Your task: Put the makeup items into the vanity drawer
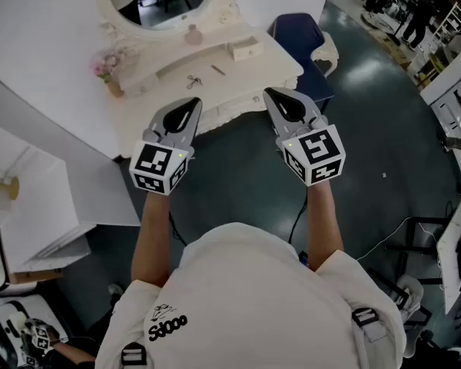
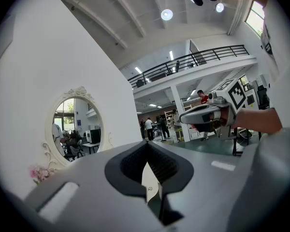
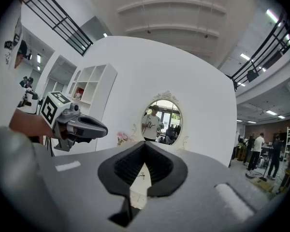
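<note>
A white vanity (image 1: 273, 58) with an oval mirror (image 1: 165, 2) stands ahead of me across a strip of dark floor. On its top lie a small metal tool (image 1: 192, 81) and a thin stick (image 1: 217, 70). A small bottle (image 1: 192, 34) stands by the mirror. A little white drawer box (image 1: 246, 49) sits at the right of the top. My left gripper (image 1: 190, 103) and right gripper (image 1: 273, 94) are held side by side, level, short of the vanity's front edge. Both are shut and empty. The mirror (image 3: 163, 120) shows in the right gripper view.
A pot of pink flowers (image 1: 107, 68) stands on the vanity's left end. A blue chair (image 1: 298, 31) sits to the right of the vanity. A white shelf unit (image 1: 31, 198) is at my left. Cables (image 1: 384, 241) run over the floor at the right.
</note>
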Action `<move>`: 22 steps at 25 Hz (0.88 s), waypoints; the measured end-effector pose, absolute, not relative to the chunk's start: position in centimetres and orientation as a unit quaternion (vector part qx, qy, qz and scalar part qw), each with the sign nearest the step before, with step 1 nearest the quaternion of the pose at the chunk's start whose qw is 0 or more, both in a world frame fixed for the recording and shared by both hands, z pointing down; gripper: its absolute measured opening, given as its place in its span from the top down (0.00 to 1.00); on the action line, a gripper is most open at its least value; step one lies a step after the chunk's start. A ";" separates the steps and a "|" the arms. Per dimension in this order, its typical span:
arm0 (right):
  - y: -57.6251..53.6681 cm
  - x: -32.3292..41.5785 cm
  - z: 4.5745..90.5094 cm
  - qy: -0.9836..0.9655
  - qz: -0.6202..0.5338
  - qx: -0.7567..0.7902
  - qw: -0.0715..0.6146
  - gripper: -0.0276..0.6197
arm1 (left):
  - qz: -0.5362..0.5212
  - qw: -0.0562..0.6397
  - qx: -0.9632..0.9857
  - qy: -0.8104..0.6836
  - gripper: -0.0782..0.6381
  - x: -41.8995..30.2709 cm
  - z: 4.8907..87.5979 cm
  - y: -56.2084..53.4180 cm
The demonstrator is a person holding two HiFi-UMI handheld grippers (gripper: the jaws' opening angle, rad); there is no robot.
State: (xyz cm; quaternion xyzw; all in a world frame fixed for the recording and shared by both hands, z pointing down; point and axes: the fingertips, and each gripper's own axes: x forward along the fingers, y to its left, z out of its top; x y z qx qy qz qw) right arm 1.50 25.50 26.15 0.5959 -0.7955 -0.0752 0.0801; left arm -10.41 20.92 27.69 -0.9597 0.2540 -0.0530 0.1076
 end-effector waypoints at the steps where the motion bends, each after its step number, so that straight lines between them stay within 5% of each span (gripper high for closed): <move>1: 25.5 1.8 26.2 -0.796 -0.075 0.595 0.080 0.95 | -0.054 0.108 -0.959 0.255 0.87 -10.1 27.6 20.9; 22: 25.9 4.6 29.5 -0.859 -0.029 0.508 0.053 0.96 | -0.089 0.075 -0.948 0.295 0.87 -5.9 31.6 21.9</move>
